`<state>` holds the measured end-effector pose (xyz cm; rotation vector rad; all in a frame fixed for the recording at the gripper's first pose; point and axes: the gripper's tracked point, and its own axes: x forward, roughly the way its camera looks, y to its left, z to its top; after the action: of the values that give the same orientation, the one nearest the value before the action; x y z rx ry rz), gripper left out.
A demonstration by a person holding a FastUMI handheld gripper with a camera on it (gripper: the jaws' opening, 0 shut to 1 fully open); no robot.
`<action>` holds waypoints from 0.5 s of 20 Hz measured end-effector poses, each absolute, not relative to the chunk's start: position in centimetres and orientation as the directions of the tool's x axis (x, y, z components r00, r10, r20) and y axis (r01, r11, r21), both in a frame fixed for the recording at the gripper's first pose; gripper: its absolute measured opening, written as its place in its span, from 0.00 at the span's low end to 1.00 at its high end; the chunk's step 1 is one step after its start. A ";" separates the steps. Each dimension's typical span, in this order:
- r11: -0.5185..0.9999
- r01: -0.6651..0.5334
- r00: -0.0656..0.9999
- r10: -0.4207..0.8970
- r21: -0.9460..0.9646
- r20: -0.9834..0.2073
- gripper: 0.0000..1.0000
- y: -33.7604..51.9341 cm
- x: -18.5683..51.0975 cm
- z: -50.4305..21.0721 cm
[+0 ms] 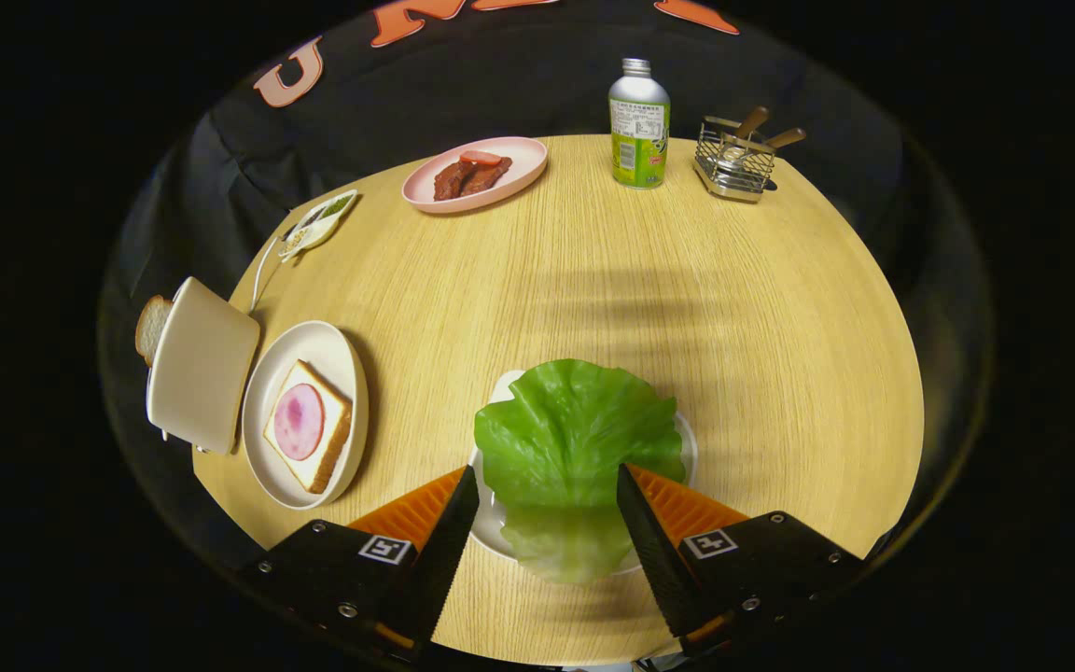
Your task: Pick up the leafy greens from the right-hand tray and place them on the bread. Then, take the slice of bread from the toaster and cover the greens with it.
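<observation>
With the gripper (547, 481) held wide open astride the leafy greens (575, 434) on their tray (687, 439), the picking step was judged in hand, and closing on the leaf was needed before carrying it to the bread (309, 425) left of the greens.

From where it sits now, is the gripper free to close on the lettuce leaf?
Probably yes. The gripper is open, with the lettuce leaf lying on its white plate between the fingers; nothing stands between them.
</observation>
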<state>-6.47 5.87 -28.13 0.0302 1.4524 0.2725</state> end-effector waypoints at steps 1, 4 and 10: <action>0.970 -0.173 0.080 0.185 0.170 -0.979 0.89 5.7 -6.5 -28.6; 0.974 -0.187 0.045 0.140 0.129 -0.989 0.86 5.3 -6.8 -30.0; 0.967 -0.245 0.101 0.093 0.066 -0.991 0.60 5.7 -6.6 -30.4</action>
<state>-6.55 5.68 -30.42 -0.1261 1.4495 0.2505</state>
